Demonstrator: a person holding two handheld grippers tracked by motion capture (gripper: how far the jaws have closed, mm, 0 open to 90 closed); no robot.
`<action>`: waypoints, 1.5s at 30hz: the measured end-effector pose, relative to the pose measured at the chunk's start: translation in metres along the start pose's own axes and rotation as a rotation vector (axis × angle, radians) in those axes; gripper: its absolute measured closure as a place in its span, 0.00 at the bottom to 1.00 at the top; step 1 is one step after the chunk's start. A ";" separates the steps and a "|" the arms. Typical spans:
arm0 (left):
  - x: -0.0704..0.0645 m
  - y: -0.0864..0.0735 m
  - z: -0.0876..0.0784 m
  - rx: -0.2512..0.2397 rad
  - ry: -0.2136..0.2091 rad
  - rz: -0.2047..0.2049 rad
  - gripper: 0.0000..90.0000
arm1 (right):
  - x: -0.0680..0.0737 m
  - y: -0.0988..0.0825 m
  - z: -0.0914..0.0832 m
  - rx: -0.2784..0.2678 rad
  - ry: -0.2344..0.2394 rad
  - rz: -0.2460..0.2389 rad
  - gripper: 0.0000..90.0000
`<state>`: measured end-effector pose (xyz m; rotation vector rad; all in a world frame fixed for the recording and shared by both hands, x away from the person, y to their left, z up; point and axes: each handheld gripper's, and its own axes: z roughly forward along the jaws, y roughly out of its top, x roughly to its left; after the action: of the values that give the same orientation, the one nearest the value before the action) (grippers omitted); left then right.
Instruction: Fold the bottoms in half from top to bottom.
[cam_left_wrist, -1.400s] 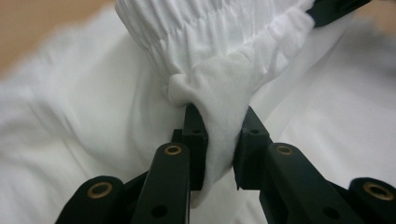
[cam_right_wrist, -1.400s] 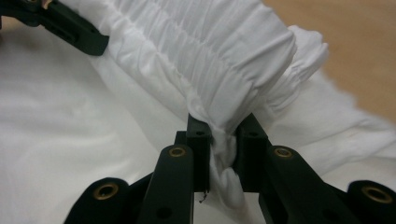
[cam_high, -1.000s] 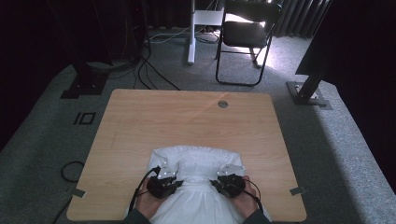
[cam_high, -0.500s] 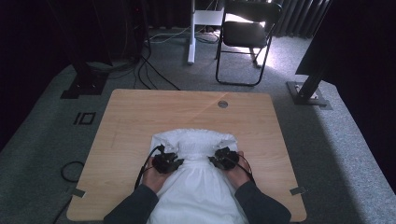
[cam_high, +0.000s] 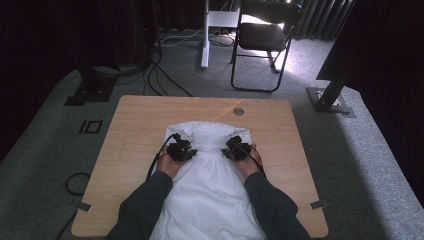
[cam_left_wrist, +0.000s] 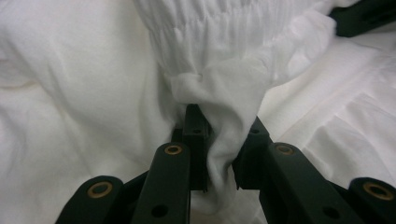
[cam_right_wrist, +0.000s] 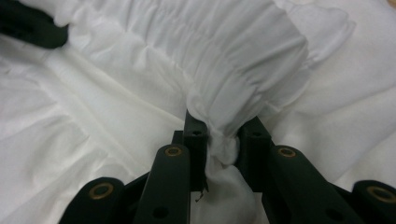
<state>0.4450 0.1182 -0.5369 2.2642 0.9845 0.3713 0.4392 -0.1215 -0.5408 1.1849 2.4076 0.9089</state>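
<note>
A white gathered garment (cam_high: 210, 185) lies on the wooden table (cam_high: 135, 125), running from the middle to the near edge. My left gripper (cam_high: 181, 150) holds its left upper edge and my right gripper (cam_high: 237, 148) holds its right upper edge. In the left gripper view the jaws pinch a bunched fold of the white garment (cam_left_wrist: 219, 98) below its smocked band. The right gripper view shows the jaws closed on a wad of the ruffled garment (cam_right_wrist: 233, 93). The other gripper's black body (cam_right_wrist: 32, 32) shows at the top left there.
A round grommet (cam_high: 238, 111) sits near the table's far edge. Beyond the table stand a black chair (cam_high: 265, 35), a white post (cam_high: 205, 35), cables on the carpet (cam_high: 165, 75) and a black stand base (cam_high: 327, 102) at the right.
Both grippers have moved away from me across the table, carrying the garment's top edge farther out. The cloth now stretches longer toward the near edge.
</note>
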 end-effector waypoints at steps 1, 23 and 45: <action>0.003 0.003 0.001 0.012 0.004 0.006 0.87 | 0.001 0.001 0.001 -0.002 -0.003 -0.002 0.85; 0.019 0.038 -0.001 -0.023 0.069 -0.114 0.92 | -0.031 0.047 0.008 -0.037 0.005 0.043 0.90; -0.061 0.019 -0.152 -0.361 -0.034 0.116 0.92 | 0.020 0.025 -0.164 -0.380 0.053 -0.166 0.90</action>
<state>0.3407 0.1309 -0.4095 1.9946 0.7057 0.5149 0.3566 -0.1613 -0.4008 0.8181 2.1977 1.2828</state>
